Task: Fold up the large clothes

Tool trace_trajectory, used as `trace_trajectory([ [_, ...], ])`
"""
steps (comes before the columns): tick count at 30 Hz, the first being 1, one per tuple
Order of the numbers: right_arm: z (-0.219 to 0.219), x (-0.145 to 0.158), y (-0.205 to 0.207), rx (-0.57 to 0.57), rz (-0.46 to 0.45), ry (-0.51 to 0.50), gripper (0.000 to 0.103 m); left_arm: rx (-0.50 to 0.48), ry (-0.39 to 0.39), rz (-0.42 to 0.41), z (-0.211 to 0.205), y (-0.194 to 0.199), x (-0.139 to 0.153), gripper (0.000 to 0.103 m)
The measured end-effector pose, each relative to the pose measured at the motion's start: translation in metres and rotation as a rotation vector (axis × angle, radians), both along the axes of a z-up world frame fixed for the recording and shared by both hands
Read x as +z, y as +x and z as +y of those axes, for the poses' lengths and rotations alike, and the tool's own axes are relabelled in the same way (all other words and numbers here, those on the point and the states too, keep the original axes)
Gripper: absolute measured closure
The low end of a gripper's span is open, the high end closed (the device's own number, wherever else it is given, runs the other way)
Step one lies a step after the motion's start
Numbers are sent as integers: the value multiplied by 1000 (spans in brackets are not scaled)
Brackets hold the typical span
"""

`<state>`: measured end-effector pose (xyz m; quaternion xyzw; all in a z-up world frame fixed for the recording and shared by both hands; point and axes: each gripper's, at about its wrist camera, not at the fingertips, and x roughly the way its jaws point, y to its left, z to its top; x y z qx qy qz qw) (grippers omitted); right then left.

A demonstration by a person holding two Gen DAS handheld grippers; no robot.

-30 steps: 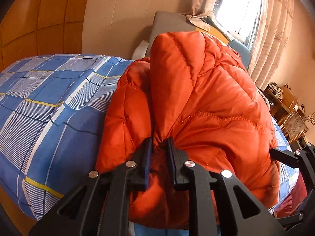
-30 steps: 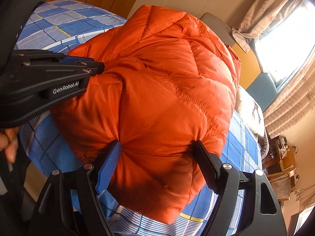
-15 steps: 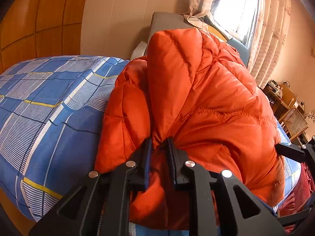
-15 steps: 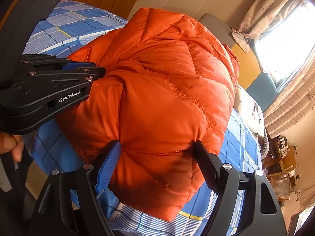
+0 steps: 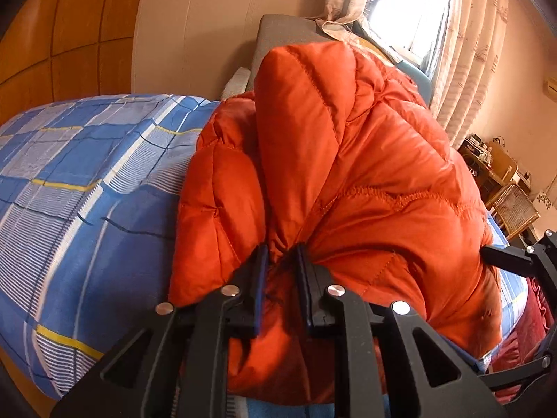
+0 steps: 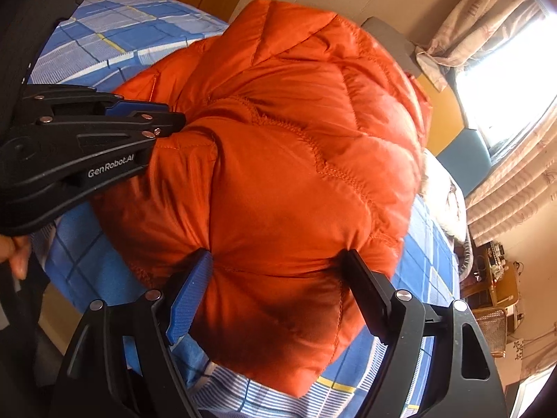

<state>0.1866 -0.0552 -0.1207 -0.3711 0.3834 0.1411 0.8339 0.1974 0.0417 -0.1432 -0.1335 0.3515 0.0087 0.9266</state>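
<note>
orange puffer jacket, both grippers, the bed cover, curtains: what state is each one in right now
orange puffer jacket: bunched in a puffy heap on the bed, not flat
left gripper: jaws shut on a pinch of jacket fabric
right gripper: jaws wide, pressed around the jacket's near bulge
blue plaid bed cover: spread out
curtains: drawn partly aside

Orange quilted puffer jacket (image 5: 365,174), bunched up, lying on bed.
</note>
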Motion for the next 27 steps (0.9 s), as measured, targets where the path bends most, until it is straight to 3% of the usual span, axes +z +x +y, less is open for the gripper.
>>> trace_trajectory([
  [2,1,6,-5,-11,-17,0,25,3,-20,3,5,-4,5,79],
  [9,-9,21,-20,-75,-49,57,24,-2,32,-46,7,-25,22,60],
  [20,-26,49,-40,-219,-104,194,24,14,51,-87,19,-56,37,53],
  [27,-29,67,-53,-327,-147,342,15,2,81,-135,24,-79,50,38],
])
